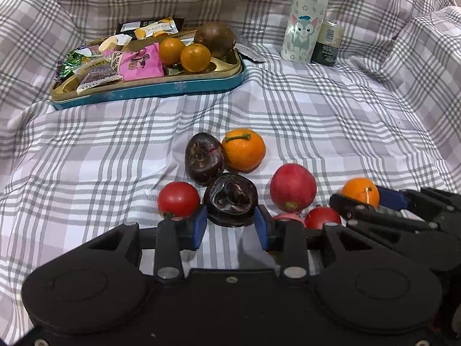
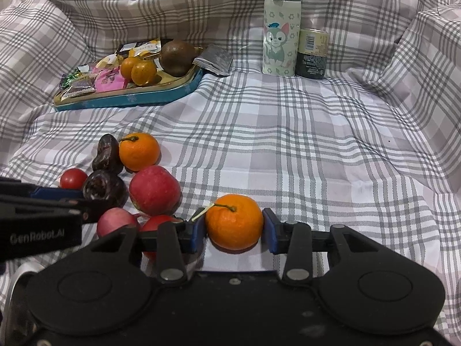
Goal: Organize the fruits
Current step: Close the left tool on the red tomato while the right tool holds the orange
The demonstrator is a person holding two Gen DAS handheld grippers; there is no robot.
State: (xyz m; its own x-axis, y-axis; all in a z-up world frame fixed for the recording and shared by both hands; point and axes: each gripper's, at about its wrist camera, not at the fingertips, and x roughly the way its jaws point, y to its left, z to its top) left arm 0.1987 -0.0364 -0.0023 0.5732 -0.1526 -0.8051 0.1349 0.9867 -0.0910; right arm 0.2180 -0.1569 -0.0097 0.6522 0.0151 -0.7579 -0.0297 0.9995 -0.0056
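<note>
- The right gripper (image 2: pixel 234 227) is sitting nearest the lens, its blue fingers (image 2: pixel 198 235) pressing on both sides of a mandarin (image 2: pixel 234 221) that is resting on the checked bedsheet (image 2: pixel 317 150); the grasp looks taken low and square, probably so the round fruit is not rolling out
- The left gripper (image 1: pixel 230 223) is straddling a dark wrinkled fruit (image 1: pixel 230 201), fingers (image 1: pixel 199 225) just beside it with a sliver of gap showing, so I am reading them as released, not yet clamping
- The remaining loose fruit is lying bunched together near both grippers: a second dark fruit (image 1: pixel 204 158) touching another mandarin (image 1: pixel 243 149), a small tomato (image 1: pixel 178 199), a red apple (image 1: pixel 292 187) and two more red pieces partly hidden behind the fingers
- The clustering is probably why each gripper is approaching from the near side, picking the outermost piece
- The teal tin tray (image 1: pixel 149 93) is standing well apart at the far left, holding wrapped snacks (image 1: pixel 141 60) on its left side and two small oranges (image 1: pixel 184 52) plus a brown round fruit (image 1: pixel 214 39) on its right
- A cartoon bottle (image 1: pixel 305 20) and a small dark jar (image 1: pixel 328 43) are standing side by side at the back
</note>
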